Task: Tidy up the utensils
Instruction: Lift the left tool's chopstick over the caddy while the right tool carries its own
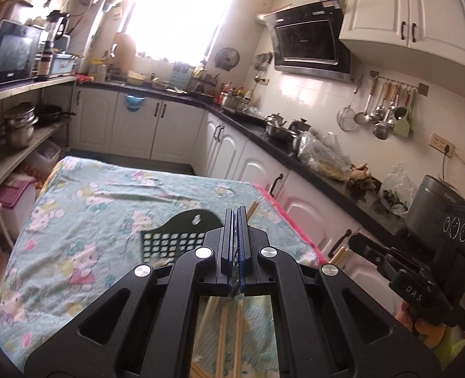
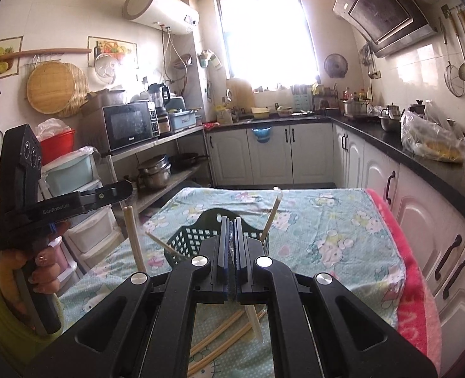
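Observation:
A black lattice utensil basket (image 1: 169,242) (image 2: 185,239) stands on the cloth-covered table. A pale chopstick (image 2: 275,211) and a wooden one (image 2: 159,242) lean out of it. My left gripper (image 1: 236,212) (image 2: 126,190) is shut on a pair of wooden chopsticks (image 2: 134,239) that hang from its fingertips, left of the basket. My right gripper (image 2: 231,220) (image 1: 353,242) is shut on more chopsticks (image 1: 339,255), which dangle under its tips off the table's right edge. Both grippers hover above the table's near side. More sticks (image 2: 219,337) show under the right gripper's jaws.
The table (image 1: 90,204) wears a light blue cartoon-print cloth with a pink towel (image 2: 418,299) along its right edge. White cabinets and a cluttered black counter (image 2: 421,157) run on the right. Open shelves (image 2: 169,145) with pots and a microwave stand on the left.

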{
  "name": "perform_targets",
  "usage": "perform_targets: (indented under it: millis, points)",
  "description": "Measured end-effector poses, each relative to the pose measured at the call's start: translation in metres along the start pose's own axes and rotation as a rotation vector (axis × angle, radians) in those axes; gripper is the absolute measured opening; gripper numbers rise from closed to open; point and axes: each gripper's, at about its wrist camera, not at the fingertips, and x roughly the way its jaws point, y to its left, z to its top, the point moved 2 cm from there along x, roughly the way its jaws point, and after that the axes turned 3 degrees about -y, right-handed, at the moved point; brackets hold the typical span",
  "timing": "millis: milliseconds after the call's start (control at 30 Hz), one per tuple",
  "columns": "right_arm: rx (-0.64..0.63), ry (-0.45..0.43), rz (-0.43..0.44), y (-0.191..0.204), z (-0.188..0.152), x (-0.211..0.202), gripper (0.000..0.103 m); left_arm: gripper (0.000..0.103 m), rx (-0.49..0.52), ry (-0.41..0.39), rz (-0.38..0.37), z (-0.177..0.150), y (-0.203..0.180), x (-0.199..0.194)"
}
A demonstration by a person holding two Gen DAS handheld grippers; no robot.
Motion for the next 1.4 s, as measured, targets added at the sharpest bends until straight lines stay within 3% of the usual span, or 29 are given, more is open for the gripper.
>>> perform_targets:
  millis: [333,933,1400]
  points:
    - [-0.019,-0.061,0.015,0.004,0.027,-0.002,0.003,0.001,0.057,-0.053,-0.035,0.032,-0.027,0.009]
    - [-0.025,-0.178,0.033,-0.001,0.085,0.009,0.003,0.001,0.184,-0.173,0.013,0.091,-0.056,0.021]
    - [-0.031,-0.23,0.053,0.0,0.115,0.027,0.003,0.0,0.122,-0.206,0.064,0.102,-0.034,0.049]
